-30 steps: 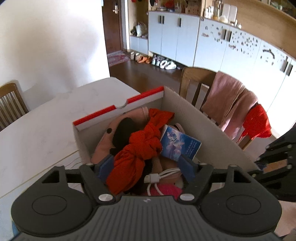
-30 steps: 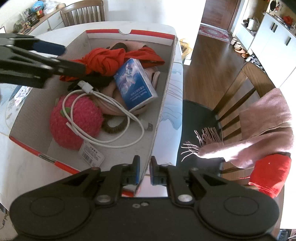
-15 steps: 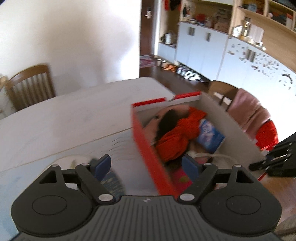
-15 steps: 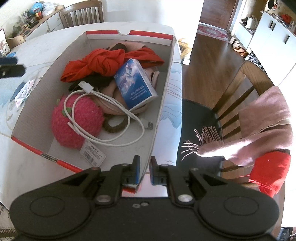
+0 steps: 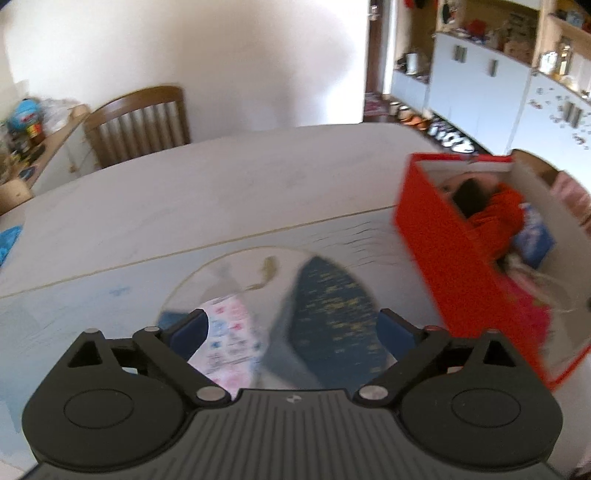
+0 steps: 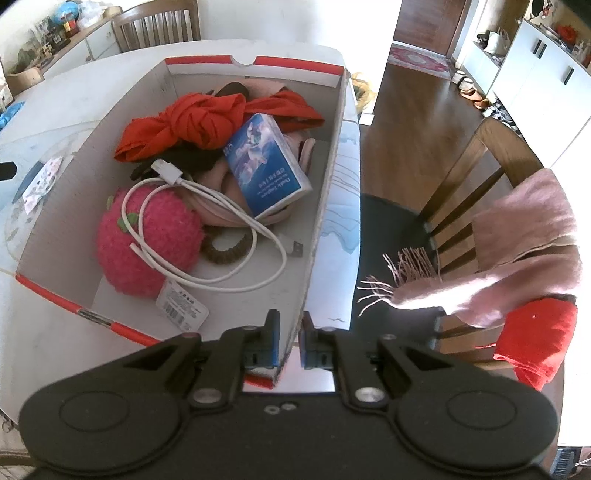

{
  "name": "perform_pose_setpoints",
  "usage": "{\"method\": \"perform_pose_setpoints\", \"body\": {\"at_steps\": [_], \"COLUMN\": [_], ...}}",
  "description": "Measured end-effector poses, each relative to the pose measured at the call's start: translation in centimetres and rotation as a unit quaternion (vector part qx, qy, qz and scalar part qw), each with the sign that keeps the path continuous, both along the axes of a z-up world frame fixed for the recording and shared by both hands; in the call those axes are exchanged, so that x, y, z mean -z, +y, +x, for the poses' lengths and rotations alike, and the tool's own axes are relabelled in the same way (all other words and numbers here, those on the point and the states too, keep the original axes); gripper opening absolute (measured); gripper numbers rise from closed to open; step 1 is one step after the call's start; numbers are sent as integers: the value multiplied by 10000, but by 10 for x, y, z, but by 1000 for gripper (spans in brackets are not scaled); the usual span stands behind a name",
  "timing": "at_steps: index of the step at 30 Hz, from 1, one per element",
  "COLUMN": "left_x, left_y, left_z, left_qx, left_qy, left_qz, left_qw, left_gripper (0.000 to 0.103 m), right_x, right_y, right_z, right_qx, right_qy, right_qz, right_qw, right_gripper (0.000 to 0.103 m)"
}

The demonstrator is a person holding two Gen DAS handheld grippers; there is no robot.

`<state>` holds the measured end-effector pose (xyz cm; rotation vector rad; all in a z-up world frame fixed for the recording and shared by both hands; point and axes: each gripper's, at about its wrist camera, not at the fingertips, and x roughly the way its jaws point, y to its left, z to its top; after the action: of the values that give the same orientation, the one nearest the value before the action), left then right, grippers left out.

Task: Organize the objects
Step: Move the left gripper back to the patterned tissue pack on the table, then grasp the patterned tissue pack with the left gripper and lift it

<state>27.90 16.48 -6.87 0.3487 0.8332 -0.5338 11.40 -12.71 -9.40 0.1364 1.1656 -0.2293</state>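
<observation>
On box wall (image 6: 325, 206), right tongs (image 6: 290, 341) clamped.

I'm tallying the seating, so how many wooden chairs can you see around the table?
2. One wooden chair stands at the table's far side by the wall; another chair, draped with a pink scarf, sits beside the box. Others may be out of view.

Bright daylight, motion-blurred left view, blown-out glare right, fisheye-curved edges
</observation>
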Motion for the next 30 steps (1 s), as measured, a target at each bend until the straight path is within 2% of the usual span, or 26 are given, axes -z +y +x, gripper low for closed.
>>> {"method": "perform_pose_setpoints", "body": {"at_steps": [7, 14, 20, 30], "left_x": [37, 63, 77, 85], "left_y": [26, 30, 27, 26], "left_z": [36, 52, 64, 72], "left_qx": [-468, -579, -599, -570], "left_qy": [256, 416, 479, 542], "left_qz": [266, 352, 491, 507], "left_qw": [9982, 9968, 9958, 9956], "left_gripper": [98, 98, 98, 98], "right_x": [-1, -1, -2, -3], "right_y": [2, 5, 6, 6], "right_z": [1, 4, 4, 4], "right_qx": [49, 85, 119, 137], "right_qy": [65, 143, 171, 175], "right_qz": [-51, -110, -134, -141], "right_qw": [10000, 9998, 9997, 9997], "right_gripper": [10, 10, 10, 10]}}
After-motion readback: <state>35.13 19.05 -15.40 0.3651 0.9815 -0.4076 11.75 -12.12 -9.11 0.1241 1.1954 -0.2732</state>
